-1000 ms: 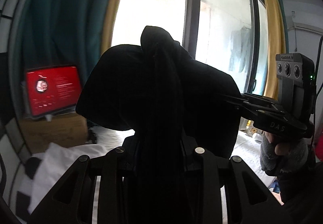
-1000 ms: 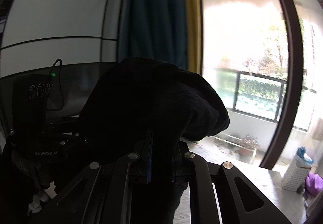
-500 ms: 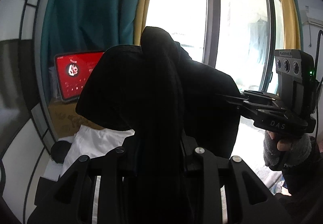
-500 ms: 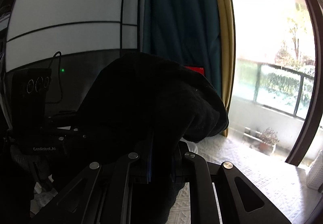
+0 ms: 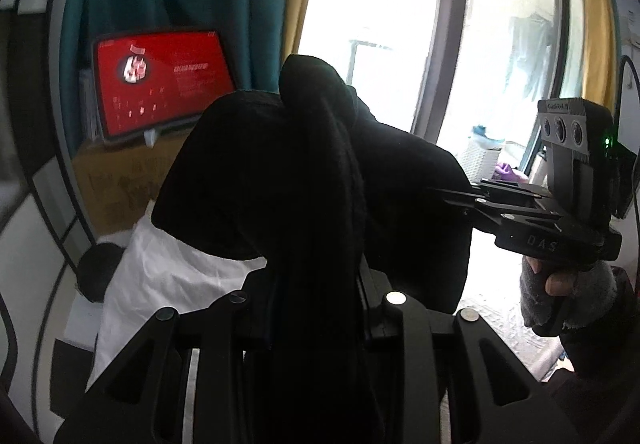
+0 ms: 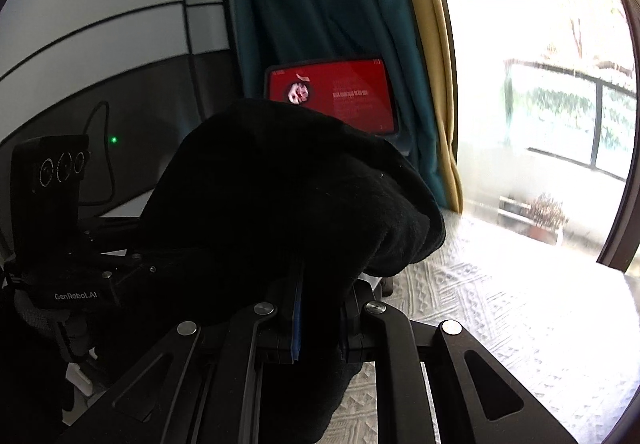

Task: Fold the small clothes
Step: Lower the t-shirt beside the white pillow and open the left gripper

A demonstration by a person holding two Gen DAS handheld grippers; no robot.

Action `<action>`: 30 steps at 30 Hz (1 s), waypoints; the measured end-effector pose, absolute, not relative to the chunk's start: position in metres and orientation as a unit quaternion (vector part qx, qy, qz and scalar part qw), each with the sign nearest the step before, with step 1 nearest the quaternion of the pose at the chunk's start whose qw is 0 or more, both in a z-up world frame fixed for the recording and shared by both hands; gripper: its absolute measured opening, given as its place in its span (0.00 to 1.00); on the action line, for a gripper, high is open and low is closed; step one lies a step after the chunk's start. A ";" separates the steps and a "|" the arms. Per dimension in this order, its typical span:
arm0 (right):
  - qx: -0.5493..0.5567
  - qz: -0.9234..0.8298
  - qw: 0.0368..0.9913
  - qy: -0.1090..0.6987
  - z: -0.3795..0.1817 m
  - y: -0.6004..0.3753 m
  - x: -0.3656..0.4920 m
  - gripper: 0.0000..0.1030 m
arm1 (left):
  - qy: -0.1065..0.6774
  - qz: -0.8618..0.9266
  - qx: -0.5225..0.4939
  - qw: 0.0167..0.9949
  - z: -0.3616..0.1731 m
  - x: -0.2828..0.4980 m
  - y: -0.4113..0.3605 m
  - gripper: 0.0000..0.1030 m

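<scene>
Item count, both wrist views combined:

One black garment (image 5: pixel 304 179), centre of frame. Two grippers: the left gripper (image 5: pixel 316 284) at bottom centre, the right gripper (image 5: pixel 460 195) at right (each clamps the same garment). One gloved hand (image 5: pixel 560 292), lower right. One red-lit screen (image 5: pixel 160 83), upper left. One cardboard box (image 5: pixel 116 179) beneath it. One white cloth (image 5: pixel 160 276), lower left. One teal curtain (image 6: pixel 320 3), top centre. One yellow curtain (image 6: pixel 436 63) beside it.

Right gripper (image 6: pixel 316 308) clamps black garment (image 6: pixel 288 195) before red screen (image 6: pixel 340 91).
</scene>
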State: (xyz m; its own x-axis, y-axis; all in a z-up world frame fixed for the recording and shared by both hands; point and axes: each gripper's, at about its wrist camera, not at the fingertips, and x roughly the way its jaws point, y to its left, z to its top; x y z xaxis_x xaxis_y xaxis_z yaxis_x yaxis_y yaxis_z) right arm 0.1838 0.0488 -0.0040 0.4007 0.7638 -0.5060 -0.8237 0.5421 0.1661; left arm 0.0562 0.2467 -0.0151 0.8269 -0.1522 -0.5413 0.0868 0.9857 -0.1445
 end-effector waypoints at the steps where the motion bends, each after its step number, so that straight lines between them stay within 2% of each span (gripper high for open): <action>1: -0.055 0.475 0.833 0.279 -0.011 0.052 0.191 0.13 | 0.295 -0.061 -0.060 0.952 -0.021 0.062 0.250 0.28; 14: -0.040 0.473 0.805 0.354 -0.081 0.082 0.244 0.13 | 0.358 -0.025 -0.081 0.930 -0.060 0.093 0.265 0.29; 20: -0.048 0.451 0.801 0.391 -0.099 0.089 0.253 0.14 | 0.394 0.009 -0.107 0.913 -0.086 0.102 0.287 0.34; 22: -0.045 0.447 0.800 0.397 -0.103 0.087 0.256 0.23 | 0.395 0.013 -0.124 0.910 -0.087 0.099 0.291 0.38; 24: -0.049 0.437 0.805 0.399 -0.104 0.085 0.258 0.43 | 0.396 0.027 -0.117 0.911 -0.084 0.097 0.290 0.49; 26: -0.046 0.428 0.807 0.405 -0.110 0.079 0.262 0.57 | 0.395 0.041 -0.108 0.911 -0.084 0.099 0.292 0.52; 27: -0.042 0.424 0.808 0.407 -0.111 0.076 0.264 0.61 | 0.395 0.046 -0.104 0.911 -0.083 0.100 0.292 0.53; 30: -0.039 0.421 0.808 0.409 -0.113 0.068 0.265 0.61 | 0.393 0.063 -0.092 0.913 -0.077 0.097 0.289 0.55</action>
